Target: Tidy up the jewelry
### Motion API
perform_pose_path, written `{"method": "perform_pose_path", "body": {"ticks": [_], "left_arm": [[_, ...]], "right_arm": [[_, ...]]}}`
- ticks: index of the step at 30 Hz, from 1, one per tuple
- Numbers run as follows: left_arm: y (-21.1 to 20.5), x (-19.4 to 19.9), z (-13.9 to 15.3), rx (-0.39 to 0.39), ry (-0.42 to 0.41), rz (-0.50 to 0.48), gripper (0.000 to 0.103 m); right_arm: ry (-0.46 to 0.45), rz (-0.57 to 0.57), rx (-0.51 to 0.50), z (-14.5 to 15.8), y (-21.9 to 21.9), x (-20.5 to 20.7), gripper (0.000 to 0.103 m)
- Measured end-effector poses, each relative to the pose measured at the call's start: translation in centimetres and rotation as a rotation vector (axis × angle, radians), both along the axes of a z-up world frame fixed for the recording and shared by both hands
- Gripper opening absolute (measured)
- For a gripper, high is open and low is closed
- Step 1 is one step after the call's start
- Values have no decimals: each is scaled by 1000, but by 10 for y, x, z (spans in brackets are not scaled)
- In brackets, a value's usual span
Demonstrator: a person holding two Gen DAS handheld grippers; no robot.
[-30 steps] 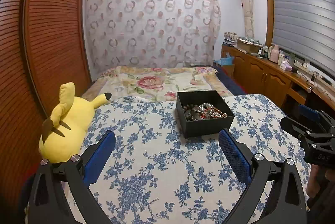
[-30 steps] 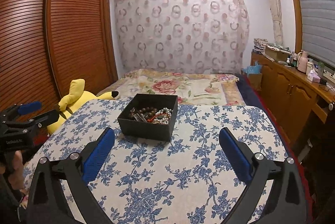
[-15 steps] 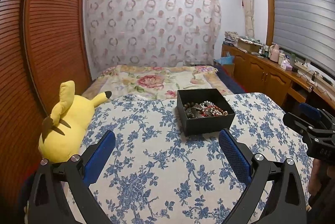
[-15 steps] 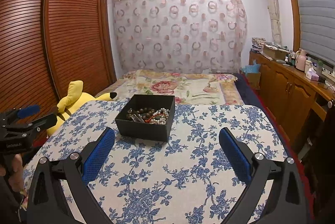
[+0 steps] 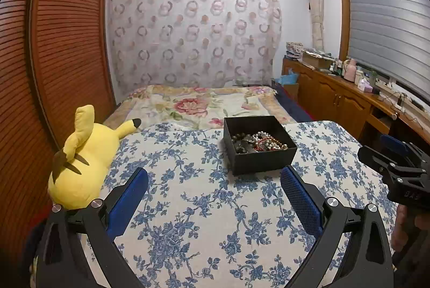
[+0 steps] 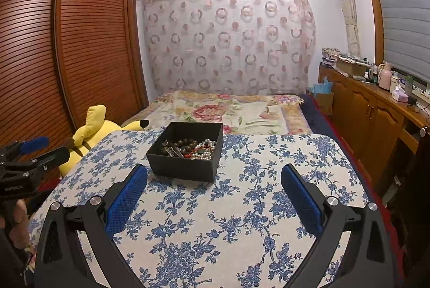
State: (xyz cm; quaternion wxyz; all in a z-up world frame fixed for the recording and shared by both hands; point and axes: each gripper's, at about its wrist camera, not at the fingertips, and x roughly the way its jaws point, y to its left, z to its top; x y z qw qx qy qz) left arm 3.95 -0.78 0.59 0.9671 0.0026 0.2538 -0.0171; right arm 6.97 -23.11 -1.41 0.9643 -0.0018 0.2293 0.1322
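Note:
A black open box sits on a table covered with a blue floral cloth. Inside lies a tangle of jewelry: dark beads, white pearls and a red strand. My left gripper is open, held over the cloth just short of the box, with nothing between its blue pads. My right gripper is open too, with the box ahead and to its left. Each gripper shows at the edge of the other's view.
A yellow plush toy lies off the table's left side by the brown slatted wardrobe. Behind the table is a bed with a floral cover. A wooden cabinet with clutter runs along the right wall.
Both grippers have tilted or risen slightly, so the box sits a little higher and farther in each view. Neither has closed or touched anything.

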Motion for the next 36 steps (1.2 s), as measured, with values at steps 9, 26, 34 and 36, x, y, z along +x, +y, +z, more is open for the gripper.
{"method": "perform_pose_path", "body": {"ticks": [9,26,34,36], "left_arm": [[-3,-1,2,0,-5,-1,95],[-5,-3,7,7,-10,2,95],[-5,-3,6,7,-9,2,95],[-5,-3,6,7,-10,3,95]], "right_arm": [[-3,2,7,2,2,-2,100],[-6,0,6,3,3,-3,100],[-5,-1,7,3,4,-4,100],[-5,0,7,3,2,-4,100]]}}
